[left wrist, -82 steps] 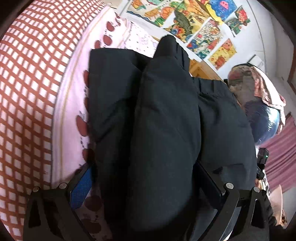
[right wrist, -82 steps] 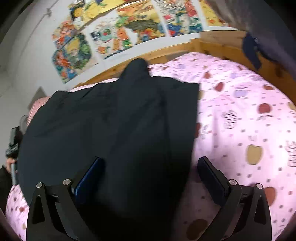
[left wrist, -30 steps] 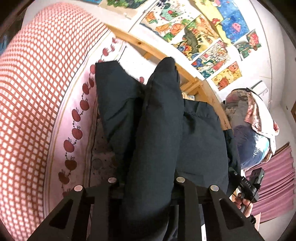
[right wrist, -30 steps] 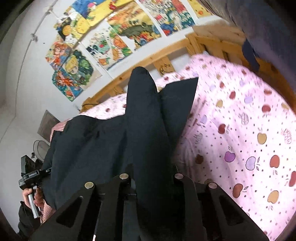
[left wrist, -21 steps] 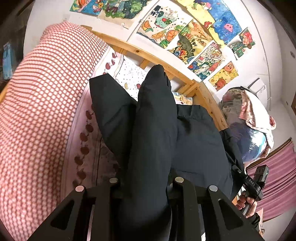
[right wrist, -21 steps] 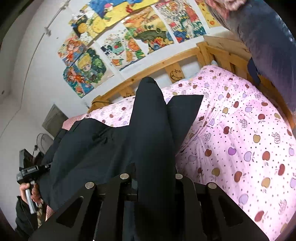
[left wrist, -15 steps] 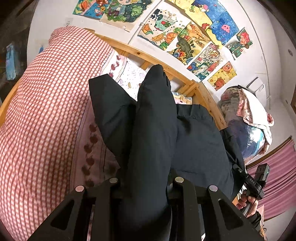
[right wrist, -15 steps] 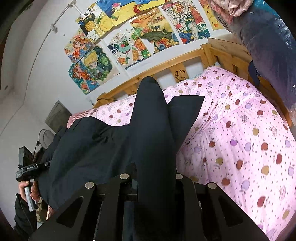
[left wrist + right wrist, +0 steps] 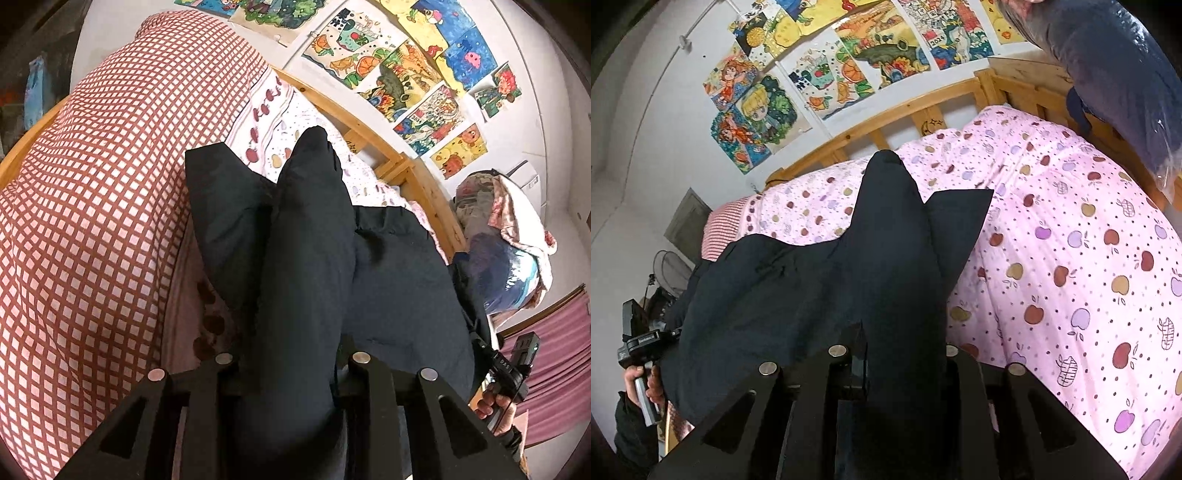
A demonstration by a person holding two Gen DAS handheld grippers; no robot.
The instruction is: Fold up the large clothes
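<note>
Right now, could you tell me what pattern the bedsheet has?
Pink bedsheet with coloured apples and small dots; clearest in the right wrist view.

A dark garment (image 9: 812,295) is pinched between the closed jaws of the right gripper (image 9: 905,354). A fold of the cloth is bunched up above the jaws, and the rest is spread over a pink bedsheet (image 9: 1071,258) with apples on it. The left gripper (image 9: 639,343) is seen at the far edge, held by a hand (image 9: 642,380). Drawings (image 9: 831,74) are stuck on the wall above a wooden bed rail (image 9: 886,114).
</note>
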